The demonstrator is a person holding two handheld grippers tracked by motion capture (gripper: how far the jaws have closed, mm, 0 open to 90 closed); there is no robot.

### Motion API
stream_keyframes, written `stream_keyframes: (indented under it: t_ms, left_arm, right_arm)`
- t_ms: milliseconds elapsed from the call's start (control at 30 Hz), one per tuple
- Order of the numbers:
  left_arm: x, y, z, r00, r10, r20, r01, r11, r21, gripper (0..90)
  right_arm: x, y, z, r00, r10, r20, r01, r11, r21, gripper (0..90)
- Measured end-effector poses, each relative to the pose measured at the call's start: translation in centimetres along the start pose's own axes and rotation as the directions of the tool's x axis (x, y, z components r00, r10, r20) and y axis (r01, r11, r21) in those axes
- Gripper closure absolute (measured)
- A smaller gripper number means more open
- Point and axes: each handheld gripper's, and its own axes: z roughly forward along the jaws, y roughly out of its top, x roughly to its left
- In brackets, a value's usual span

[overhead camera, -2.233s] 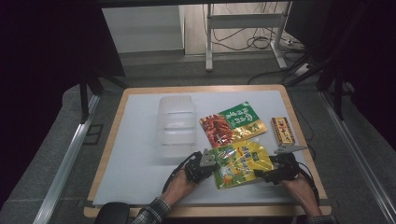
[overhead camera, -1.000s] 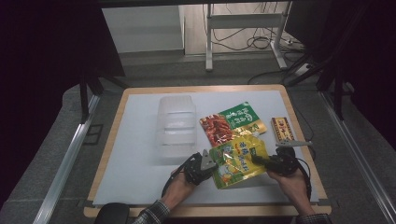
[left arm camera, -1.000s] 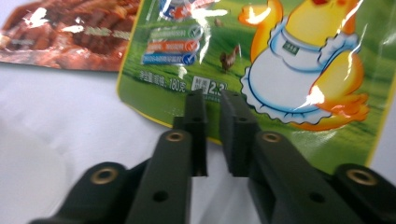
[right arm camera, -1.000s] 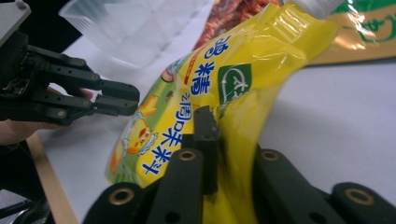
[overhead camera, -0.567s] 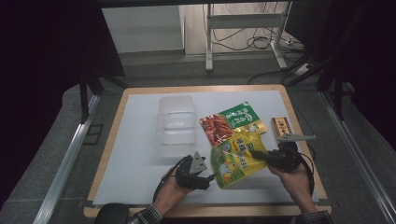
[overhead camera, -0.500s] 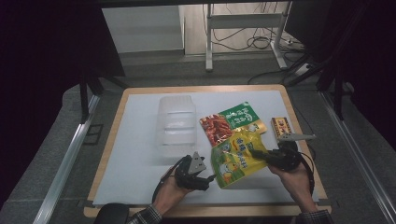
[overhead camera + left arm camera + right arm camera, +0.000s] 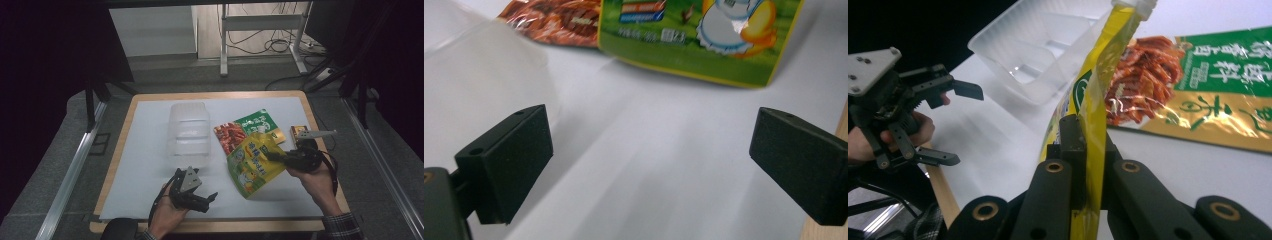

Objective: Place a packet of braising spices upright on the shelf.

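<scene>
Yellow-green snack pouch [image 7: 254, 162] hangs from your right gripper [image 7: 280, 157], whose jaws are clamped tight on the pouch's right-hand edge as the high view has it. In the right gripper view the pouch [image 7: 1095, 115] runs edge-on straight up between the two black jaws, its top corner reaching toward the clear plastic container [image 7: 1045, 47]. From above, the pouch slopes away from the grip toward the middle of the white mat [image 7: 145, 165], its lower corner near the mat and its upper part overlapping the green and red snack packet [image 7: 247, 130] that lies flat behind it.

Your left gripper [image 7: 202, 197] sits near the front edge of the table, well apart from the pouch and to its left. Its jaws have just been opening and now stand wide, with nothing between them. In the left gripper view the pouch [image 7: 704, 37] lies ahead of the jaws, beyond a stretch of bare mat, with the red end of the other packet [image 7: 556, 22] beside it.

The clear container [image 7: 189, 130] stands on the mat behind your left gripper. A small box [image 7: 299, 132] lies just beyond your right gripper, near the table's right edge.
</scene>
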Motion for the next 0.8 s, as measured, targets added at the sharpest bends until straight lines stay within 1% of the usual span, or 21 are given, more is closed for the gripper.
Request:
stream_keyframes:
  t_ms: [67,133,167,233,300,333,367,400,433,567,633,767,800]
  left_arm:
    - [0.1,-0.5,-0.5,0.9997,0.009,-0.022,-0.009,0.9999,-0.010,2.0]
    - [0.2,-0.8,-0.9,0.9990,0.023,-0.037,-0.024,0.9997,-0.011,1.6]
    - [0.3,-0.9,-1.2,0.9980,0.037,-0.051,-0.037,0.9992,-0.012,1.4]
    - [0.4,-1.0,-1.5,0.9971,0.041,-0.065,-0.042,0.9990,-0.017,1.1]
    - [0.6,-1.1,-1.8,0.9959,0.030,-0.085,-0.032,0.9993,-0.018,0.0]
    - [0.8,-1.3,-2.0,0.9960,0.014,-0.089,-0.015,0.9997,-0.019,0.0]
    - [0.8,-1.3,-2.1,0.9963,-0.004,-0.086,0.001,0.9995,-0.031,0.0]
    - [1.0,-1.5,-2.3,0.9964,-0.021,-0.082,0.018,0.9992,-0.034,0.0]
    - [1.1,-1.5,-2.4,0.9960,-0.029,-0.084,0.026,0.9989,-0.038,0.0]
    - [1.2,-1.7,-2.8,0.9952,-0.034,-0.092,0.030,0.9985,-0.046,0.0]
    - [1.2,-1.9,-2.9,0.9955,-0.029,-0.091,0.024,0.9983,-0.053,0.0]
    - [1.1,-2.0,-3.2,0.9945,0.009,-0.104,-0.014,0.9985,-0.053,0.0]
    - [1.1,-2.1,-3.4,0.9929,0.020,-0.117,-0.026,0.9986,-0.047,0.0]
  right_arm:
    - [0.2,0.5,-0.1,0.9999,-0.009,-0.008,0.009,1.000,-0.005,88.2]
    - [0.4,0.9,-0.2,0.9997,-0.023,-0.007,0.023,1.000,-0.006,88.3]
    - [0.5,1.1,-0.2,0.9995,-0.029,-0.010,0.029,1.000,-0.010,88.3]
    - [0.6,1.6,-0.3,0.9989,-0.044,-0.013,0.044,0.999,-0.016,88.3]
    - [0.9,2.3,-0.3,0.9983,-0.058,-0.011,0.058,0.998,-0.018,88.4]
    - [1.0,2.5,-0.3,0.9975,-0.070,-0.009,0.070,0.997,-0.020,88.3]
    - [1.2,2.8,-0.3,0.9962,-0.088,0.000,0.088,0.996,-0.021,88.4]
    - [1.3,3.0,-0.2,0.9956,-0.094,0.006,0.094,0.995,-0.017,88.4]
    - [1.3,3.3,-0.1,0.9944,-0.105,0.014,0.105,0.994,-0.017,88.4]
    - [1.3,4.1,0.1,0.9937,-0.112,0.006,0.112,0.994,-0.018,88.4]
    - [1.2,4.7,0.3,0.9922,-0.125,-0.001,0.125,0.992,-0.021,88.4]
    - [1.1,5.6,0.6,0.9907,-0.136,-0.004,0.136,0.990,-0.025,88.3]
    - [1.0,5.9,0.6,0.9900,-0.141,-0.005,0.141,0.990,-0.024,88.3]
